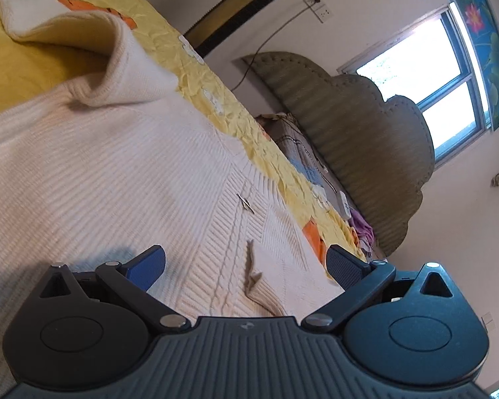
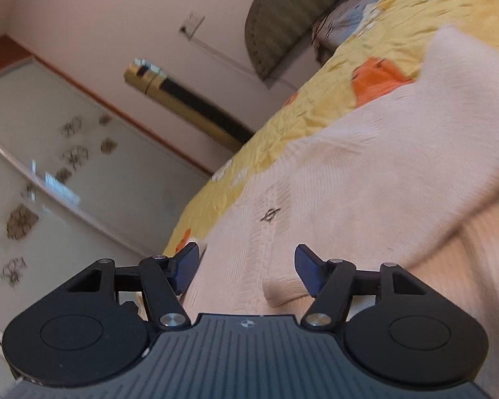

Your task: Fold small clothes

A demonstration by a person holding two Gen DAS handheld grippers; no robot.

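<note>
A bedroom in a home. A bed spread with a crinkled yellow quilt fills both views, backed by a padded, scalloped headboard. Behind it stand a sunlit window, a tall gold-and-black tower appliance (kind unclear), wall sockets and frosted sliding wardrobe doors.

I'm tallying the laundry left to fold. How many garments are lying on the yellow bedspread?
1: a cream knit sweater spread across the yellow bedspread, just ahead of both open grippers, one part already folded over. More clothes may lie outside these views.
</note>
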